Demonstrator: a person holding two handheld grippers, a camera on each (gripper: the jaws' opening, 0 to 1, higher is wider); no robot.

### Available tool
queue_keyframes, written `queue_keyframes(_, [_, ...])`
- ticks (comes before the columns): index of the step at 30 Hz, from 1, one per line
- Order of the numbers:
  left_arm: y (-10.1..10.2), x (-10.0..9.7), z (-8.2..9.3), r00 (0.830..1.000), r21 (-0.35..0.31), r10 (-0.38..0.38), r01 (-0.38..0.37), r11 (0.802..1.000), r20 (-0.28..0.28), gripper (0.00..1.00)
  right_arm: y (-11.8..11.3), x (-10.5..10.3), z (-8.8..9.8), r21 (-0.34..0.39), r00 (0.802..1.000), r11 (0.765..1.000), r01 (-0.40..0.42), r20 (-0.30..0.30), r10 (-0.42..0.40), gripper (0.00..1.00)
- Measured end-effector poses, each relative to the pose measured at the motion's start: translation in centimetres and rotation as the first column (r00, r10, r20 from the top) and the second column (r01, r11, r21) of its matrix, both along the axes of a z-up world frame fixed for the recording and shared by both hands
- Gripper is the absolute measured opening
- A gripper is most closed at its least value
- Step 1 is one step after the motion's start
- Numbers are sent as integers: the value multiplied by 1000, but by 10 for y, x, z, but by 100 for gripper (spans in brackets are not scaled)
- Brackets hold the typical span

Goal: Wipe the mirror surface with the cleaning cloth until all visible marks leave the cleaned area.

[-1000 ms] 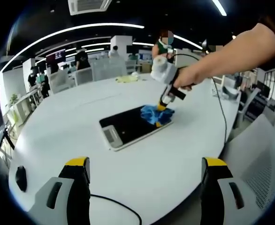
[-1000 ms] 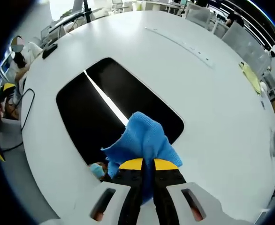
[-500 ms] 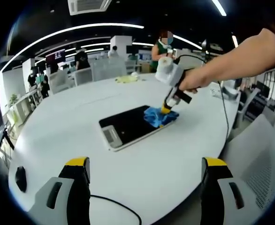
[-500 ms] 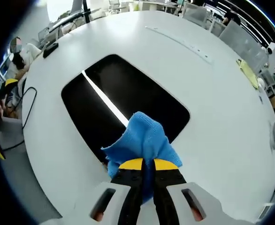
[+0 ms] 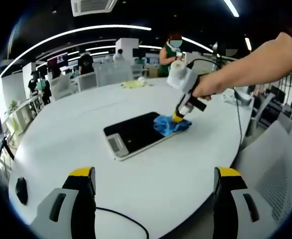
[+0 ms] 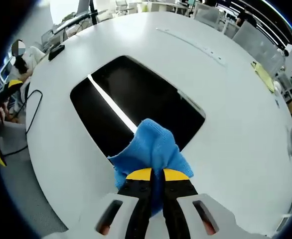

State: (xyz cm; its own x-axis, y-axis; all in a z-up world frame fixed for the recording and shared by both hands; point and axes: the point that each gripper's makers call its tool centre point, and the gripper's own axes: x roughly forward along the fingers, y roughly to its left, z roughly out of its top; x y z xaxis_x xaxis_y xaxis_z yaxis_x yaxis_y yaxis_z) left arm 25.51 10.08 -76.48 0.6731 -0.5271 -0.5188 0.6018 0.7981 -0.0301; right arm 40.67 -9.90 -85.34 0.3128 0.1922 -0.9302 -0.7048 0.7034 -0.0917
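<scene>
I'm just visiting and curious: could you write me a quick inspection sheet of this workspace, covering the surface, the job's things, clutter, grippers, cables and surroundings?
Surface: white round table, mostly bare.
Job's things: dark mirror lying flat; blue cloth pressed on its end.
Clutter: yellow rag at the far edge; small black object near the table edge.
Grippers: right gripper shut on the cloth; left gripper open, holding nothing.
Cables: black cable on the near edge.
Surroundings: open office, chairs, people standing.

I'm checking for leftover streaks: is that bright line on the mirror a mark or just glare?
Right gripper view: the straight white line across the dark mirror looks like a reflected ceiling light strip, not a smear. Left gripper view: the mirror looks uniformly dark; fisheye bending curves the ceiling lights.
</scene>
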Motion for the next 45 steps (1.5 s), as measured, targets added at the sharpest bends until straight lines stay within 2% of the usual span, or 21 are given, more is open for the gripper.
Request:
queue_keyframes(17, [0, 1, 1, 1000, -5, 4, -4, 1000, 5, 99, 5, -1, 0, -18, 1000, 1000, 16, -6, -16, 2])
queue_keyframes(45, [2, 2, 3, 1000, -15, 12, -12, 1000, 13, 99, 50, 1, -1, -13, 1000, 1000, -21, -5, 21, 2])
